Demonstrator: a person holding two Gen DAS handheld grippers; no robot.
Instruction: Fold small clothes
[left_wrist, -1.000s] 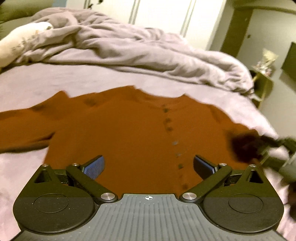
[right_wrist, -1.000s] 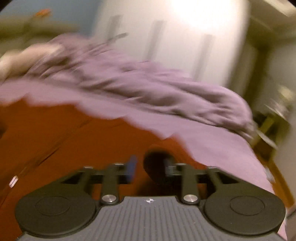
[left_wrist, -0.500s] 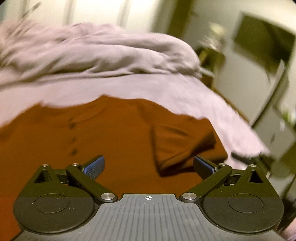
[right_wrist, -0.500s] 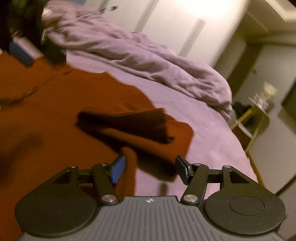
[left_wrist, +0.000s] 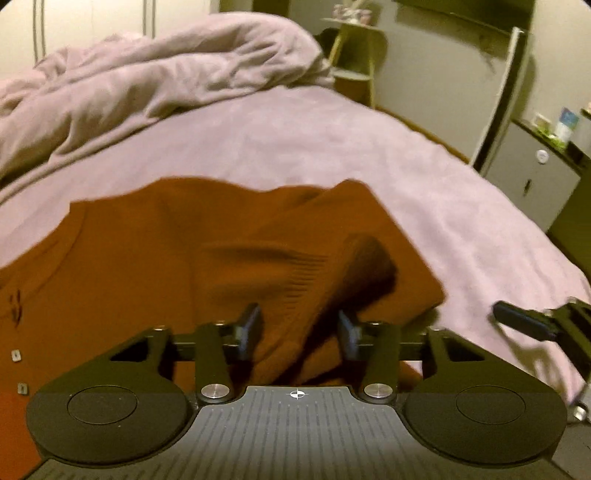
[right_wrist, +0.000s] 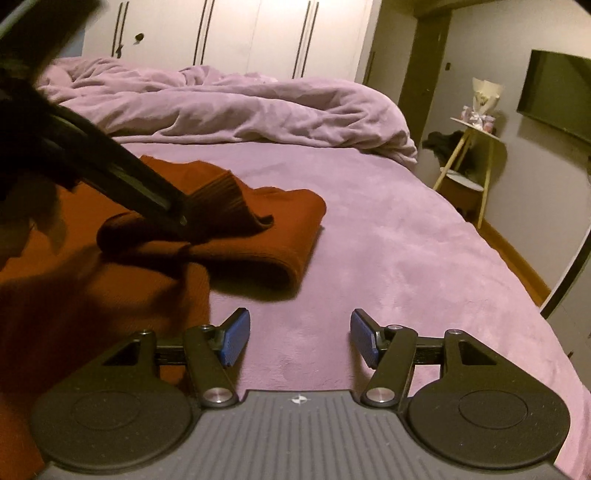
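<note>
Left gripper (left_wrist: 299, 328): jaws just closed in, pinching the ribbed sleeve cuff (left_wrist: 306, 280) of the rust cardigan (left_wrist: 147, 266) between its fingers. Right gripper (right_wrist: 299, 339): spread, empty, over bare bed (right_wrist: 388, 240); cardigan ahead-left of it.

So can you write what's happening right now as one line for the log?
step: folding sleeve over sweater | left gripper: jaws closing around sleeve cuff | right gripper: open, empty, over bed
</note>
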